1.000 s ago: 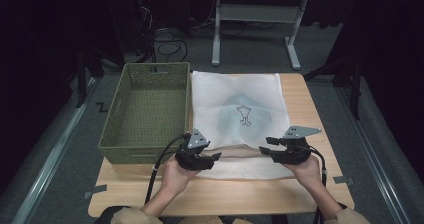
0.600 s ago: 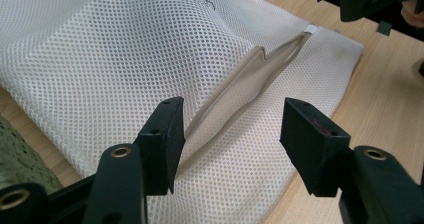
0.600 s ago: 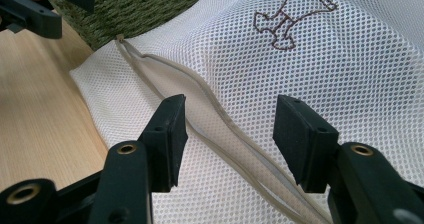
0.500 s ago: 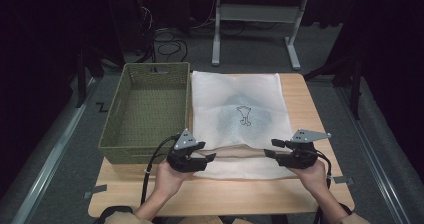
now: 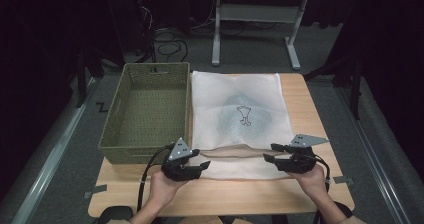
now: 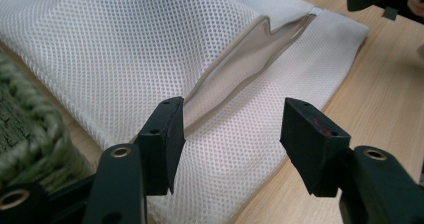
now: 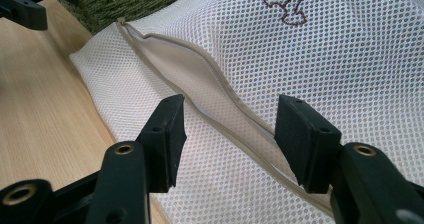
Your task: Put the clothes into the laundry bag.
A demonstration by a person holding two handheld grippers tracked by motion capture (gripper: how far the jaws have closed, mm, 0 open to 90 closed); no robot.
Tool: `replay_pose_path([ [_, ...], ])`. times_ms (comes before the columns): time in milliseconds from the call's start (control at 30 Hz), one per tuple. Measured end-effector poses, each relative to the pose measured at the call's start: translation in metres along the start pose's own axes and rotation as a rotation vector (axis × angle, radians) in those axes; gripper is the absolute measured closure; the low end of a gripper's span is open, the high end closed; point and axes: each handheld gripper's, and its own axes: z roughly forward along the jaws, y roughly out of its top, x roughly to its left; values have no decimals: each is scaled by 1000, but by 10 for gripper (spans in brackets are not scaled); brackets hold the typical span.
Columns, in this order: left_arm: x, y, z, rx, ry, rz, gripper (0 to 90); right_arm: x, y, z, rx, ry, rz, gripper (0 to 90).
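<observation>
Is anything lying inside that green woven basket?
No, the green woven basket beside the white mesh bag shows only its bare woven floor.

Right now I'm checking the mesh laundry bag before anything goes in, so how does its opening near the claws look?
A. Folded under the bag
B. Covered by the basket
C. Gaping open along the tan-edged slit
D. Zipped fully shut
C: the tan-edged opening of the white mesh laundry bag gapes apart in a wavy slit in both gripper views, beside the green woven basket.
</observation>
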Motion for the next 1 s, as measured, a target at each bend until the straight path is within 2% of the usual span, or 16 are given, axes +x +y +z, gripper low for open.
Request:
replay_pose_path([
  [333,-1,-9,6,11,20,16,421,2,-8,5,22,-12,-7,464],
  [600,1,-13,12,21,20,10,416,1,-16,10,30,-21,3,463],
  [800,3,-15,14,8,14,-6,412,-1,-21,13,29,-34,4,461],
  [1000,1,-17,17,20,18,4,411,0,-25,17,52,-47,-10,461],
])
